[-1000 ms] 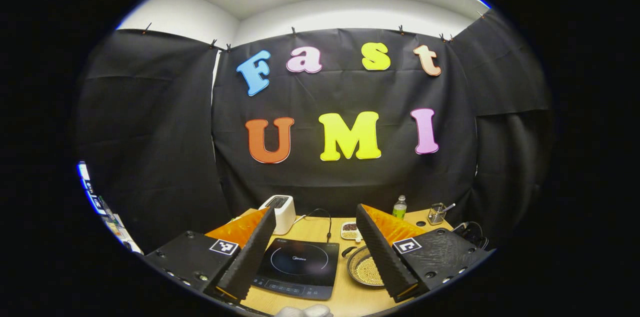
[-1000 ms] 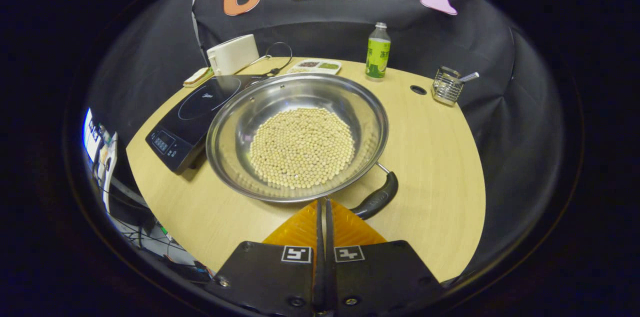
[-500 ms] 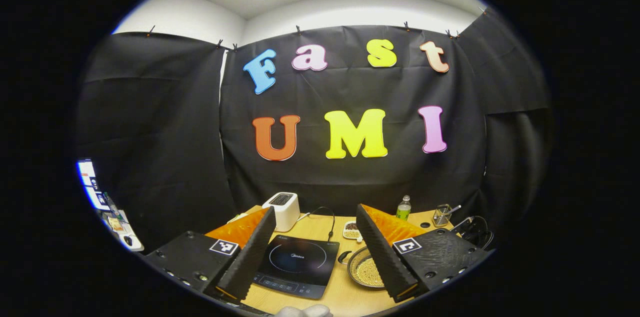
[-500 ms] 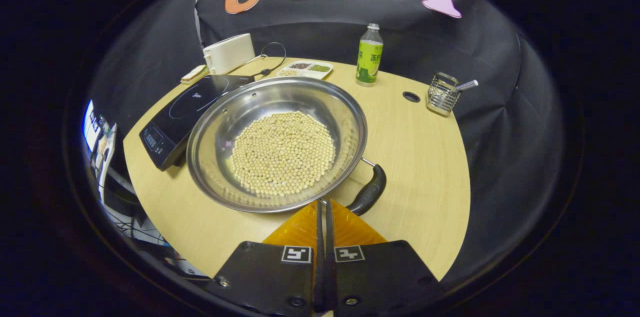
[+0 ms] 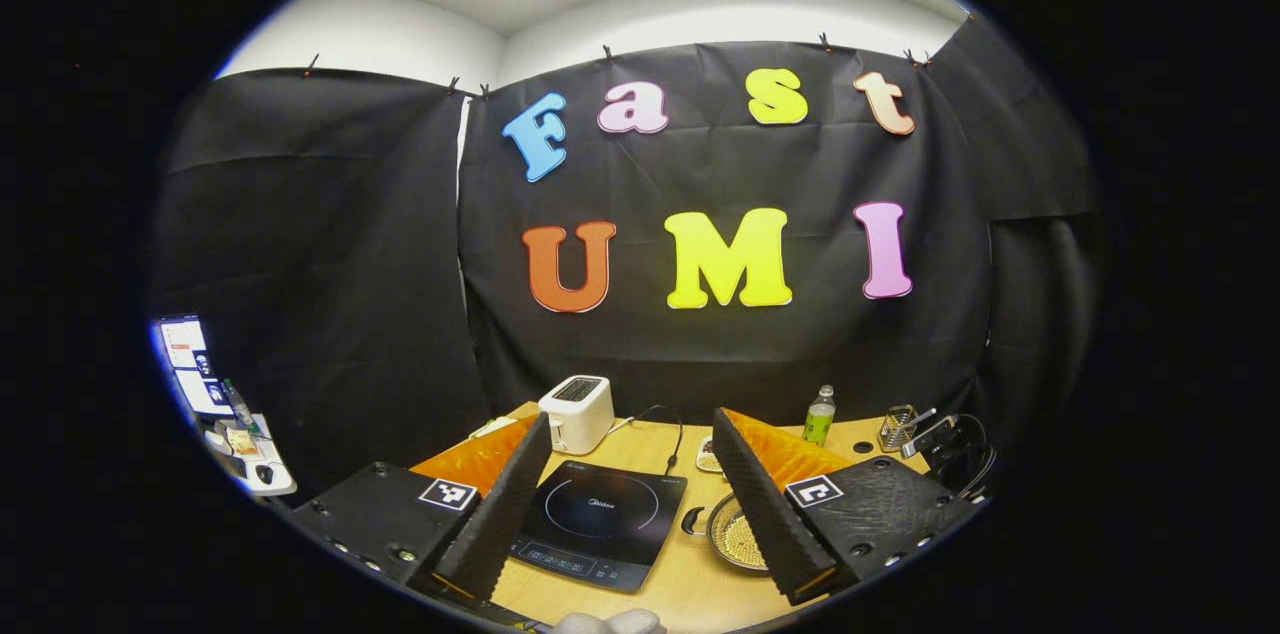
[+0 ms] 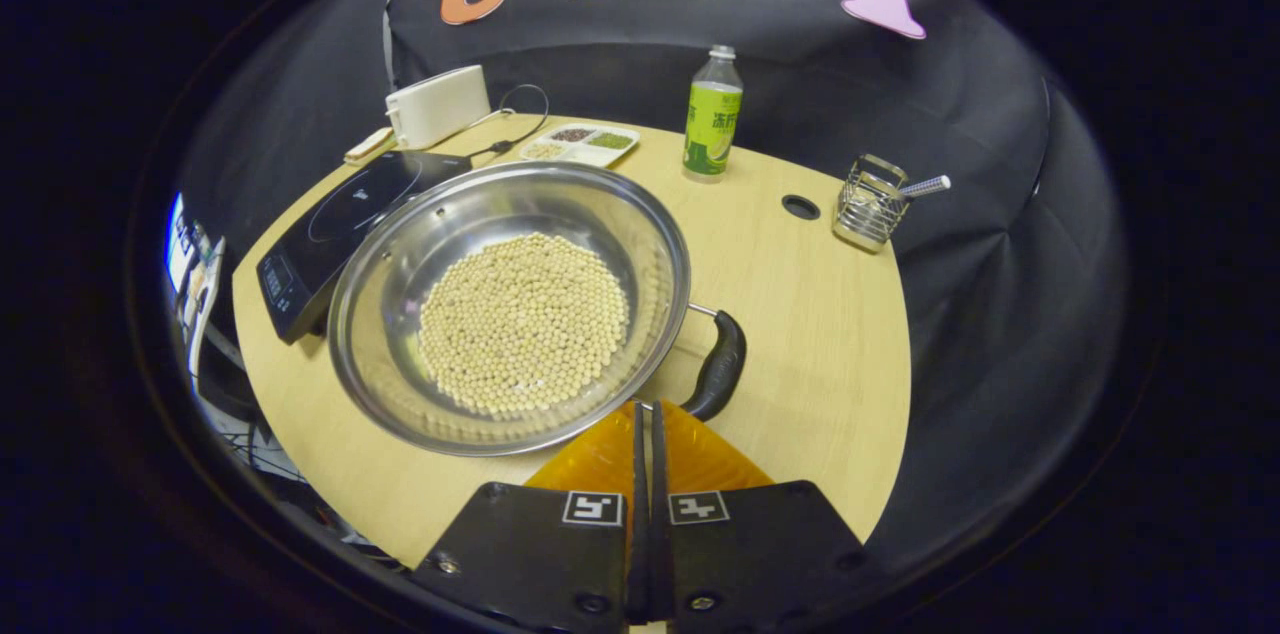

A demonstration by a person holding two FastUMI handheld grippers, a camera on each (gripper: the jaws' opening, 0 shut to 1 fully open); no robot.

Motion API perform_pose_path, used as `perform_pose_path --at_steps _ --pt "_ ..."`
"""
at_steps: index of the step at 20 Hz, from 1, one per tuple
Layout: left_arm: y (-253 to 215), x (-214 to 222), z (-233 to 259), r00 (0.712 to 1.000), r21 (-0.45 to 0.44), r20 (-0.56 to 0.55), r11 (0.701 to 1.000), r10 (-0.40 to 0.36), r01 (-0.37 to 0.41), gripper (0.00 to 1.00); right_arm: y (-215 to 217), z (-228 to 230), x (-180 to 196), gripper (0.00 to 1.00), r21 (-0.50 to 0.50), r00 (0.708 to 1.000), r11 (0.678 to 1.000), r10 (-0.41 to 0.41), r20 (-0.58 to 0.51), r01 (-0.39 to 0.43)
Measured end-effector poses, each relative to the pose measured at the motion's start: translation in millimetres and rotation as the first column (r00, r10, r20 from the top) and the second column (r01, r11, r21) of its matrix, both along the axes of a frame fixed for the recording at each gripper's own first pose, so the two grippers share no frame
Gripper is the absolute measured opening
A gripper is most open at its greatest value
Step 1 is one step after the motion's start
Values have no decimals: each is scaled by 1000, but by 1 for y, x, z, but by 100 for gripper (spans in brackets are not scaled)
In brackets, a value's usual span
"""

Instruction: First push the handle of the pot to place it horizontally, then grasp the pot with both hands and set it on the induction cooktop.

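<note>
A steel pot [image 6: 610, 214] holding pale beans stands on the wooden table [image 6: 810, 314], right of the black induction cooktop [image 6: 330, 219]. Its black handle [image 6: 720, 364] points toward me, at the pot's right. My right gripper [image 6: 645, 406] is shut and holds nothing; its tips lie at the pot's near rim, just left of the handle's end. My left gripper [image 5: 631, 416] is open, raised above the table's near edge. Between its fingers lies the cooktop [image 5: 600, 512]. Its right finger [image 5: 750, 489] hides part of the pot [image 5: 730, 539].
A white toaster [image 6: 437, 104] and a divided dish [image 6: 580, 144] sit at the table's far side. A green bottle [image 6: 712, 114] and a wire basket [image 6: 868, 212] stand far right, with a round hole [image 6: 800, 207] between them. A gloved hand [image 5: 610, 622] shows at the bottom.
The pot has slid left in the right gripper view and its handle has swung round toward me. The left gripper has drawn back, so the table looks smaller.
</note>
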State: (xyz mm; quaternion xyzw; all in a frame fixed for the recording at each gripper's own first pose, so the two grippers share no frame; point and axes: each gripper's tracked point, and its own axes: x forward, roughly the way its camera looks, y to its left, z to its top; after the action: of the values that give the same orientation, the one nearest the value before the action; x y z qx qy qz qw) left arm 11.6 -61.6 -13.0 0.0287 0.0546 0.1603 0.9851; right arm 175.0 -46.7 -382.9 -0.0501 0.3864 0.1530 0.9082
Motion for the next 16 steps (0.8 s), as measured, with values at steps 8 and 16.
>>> perform_pose_path --at_steps 8,16 --pt "1 6 -2 1000 1 -7 1000 -28 28 96 -3 16 -2 4 7 998 1000 -29 48 29" --pt "5 19 -12 989 -13 -8 989 -147 147 96 -6 60 -35 4 84 984 986 -153 92 146"
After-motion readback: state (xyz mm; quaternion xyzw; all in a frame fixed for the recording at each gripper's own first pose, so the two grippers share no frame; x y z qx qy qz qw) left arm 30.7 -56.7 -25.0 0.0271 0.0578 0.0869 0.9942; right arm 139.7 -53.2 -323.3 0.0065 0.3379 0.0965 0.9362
